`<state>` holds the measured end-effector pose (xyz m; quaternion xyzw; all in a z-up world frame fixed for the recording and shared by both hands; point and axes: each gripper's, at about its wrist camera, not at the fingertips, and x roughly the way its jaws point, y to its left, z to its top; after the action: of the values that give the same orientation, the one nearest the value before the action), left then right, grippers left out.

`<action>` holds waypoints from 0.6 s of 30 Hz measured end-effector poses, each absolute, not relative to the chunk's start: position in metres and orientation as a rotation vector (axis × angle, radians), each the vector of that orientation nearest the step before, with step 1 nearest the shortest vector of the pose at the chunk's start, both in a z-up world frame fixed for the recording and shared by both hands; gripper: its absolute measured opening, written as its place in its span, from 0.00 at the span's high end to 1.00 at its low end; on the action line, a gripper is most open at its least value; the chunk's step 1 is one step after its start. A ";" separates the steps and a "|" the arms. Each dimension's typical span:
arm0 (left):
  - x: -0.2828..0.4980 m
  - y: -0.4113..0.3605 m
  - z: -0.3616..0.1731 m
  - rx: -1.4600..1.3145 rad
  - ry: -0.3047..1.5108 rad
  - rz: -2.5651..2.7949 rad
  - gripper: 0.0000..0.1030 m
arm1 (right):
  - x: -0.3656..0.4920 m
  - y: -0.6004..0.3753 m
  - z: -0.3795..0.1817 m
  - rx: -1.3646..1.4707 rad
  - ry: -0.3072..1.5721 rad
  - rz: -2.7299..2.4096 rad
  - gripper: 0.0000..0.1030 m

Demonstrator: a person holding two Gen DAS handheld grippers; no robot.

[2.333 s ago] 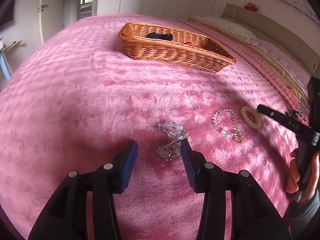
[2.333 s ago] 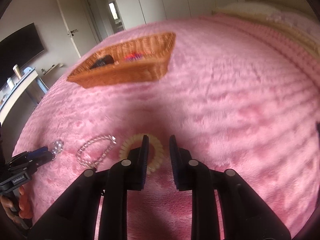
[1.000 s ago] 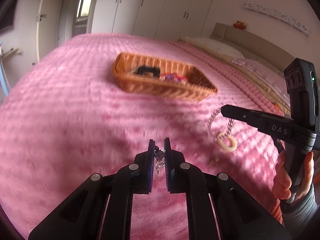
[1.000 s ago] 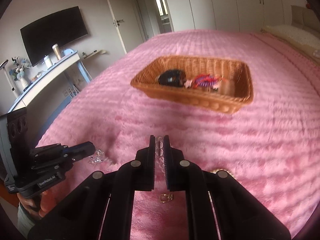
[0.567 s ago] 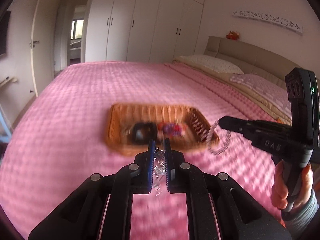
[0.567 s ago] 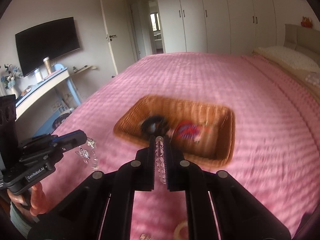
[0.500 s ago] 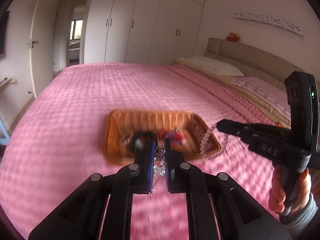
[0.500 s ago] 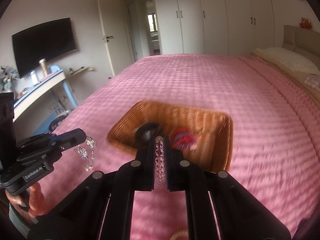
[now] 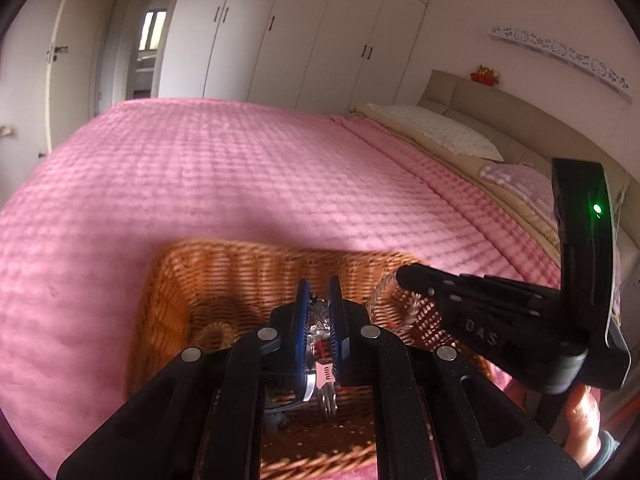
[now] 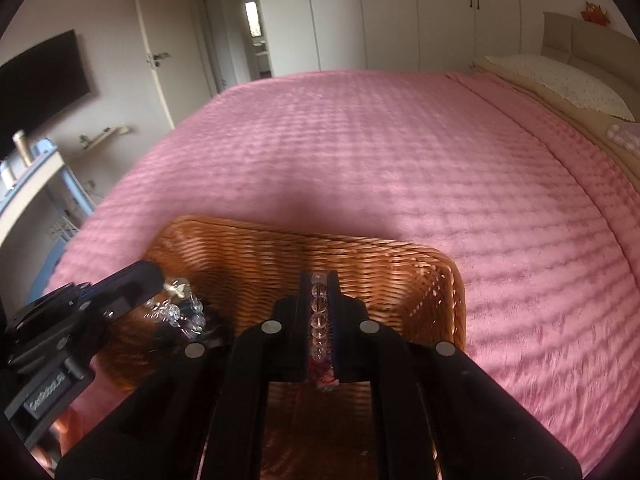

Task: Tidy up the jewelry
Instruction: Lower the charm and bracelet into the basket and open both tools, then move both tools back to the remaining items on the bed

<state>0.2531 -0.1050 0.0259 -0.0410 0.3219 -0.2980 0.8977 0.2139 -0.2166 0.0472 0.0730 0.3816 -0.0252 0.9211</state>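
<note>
A brown wicker basket sits on the pink bedspread, right below both grippers; it also shows in the right wrist view. My left gripper is shut on a crystal charm bracelet, which hangs over the basket. My right gripper is shut on a clear bead bracelet; its loop dangles inside the basket at the right. Both grippers are held above the basket's inside, side by side. Dark and red items lie in the basket under the left fingers, mostly hidden.
The pink bedspread spreads wide beyond the basket. Pillows and a beige headboard are at the far right. White wardrobes stand at the back. A desk and a wall TV are at the left.
Both grippers have lifted their bracelets off the bedspread and moved forward over the basket. The basket has gone from mid-view to directly under the fingers.
</note>
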 end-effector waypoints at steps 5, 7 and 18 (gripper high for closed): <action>0.262 -0.103 0.004 -0.066 0.725 -0.585 0.93 | 0.222 -0.222 0.031 0.150 0.824 -0.073 0.94; 0.264 -0.102 -0.001 -0.066 0.741 -0.583 0.92 | 0.222 -0.224 0.026 0.157 0.839 -0.073 0.94; 0.228 -0.094 0.026 -0.046 0.667 -0.591 0.66 | 0.185 -0.228 0.043 0.181 0.799 -0.054 0.70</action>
<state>0.2285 -0.0945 0.0264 -0.0223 0.3227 -0.2857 0.9021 0.1851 -0.2278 0.0433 0.0878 0.3884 -0.0263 0.9169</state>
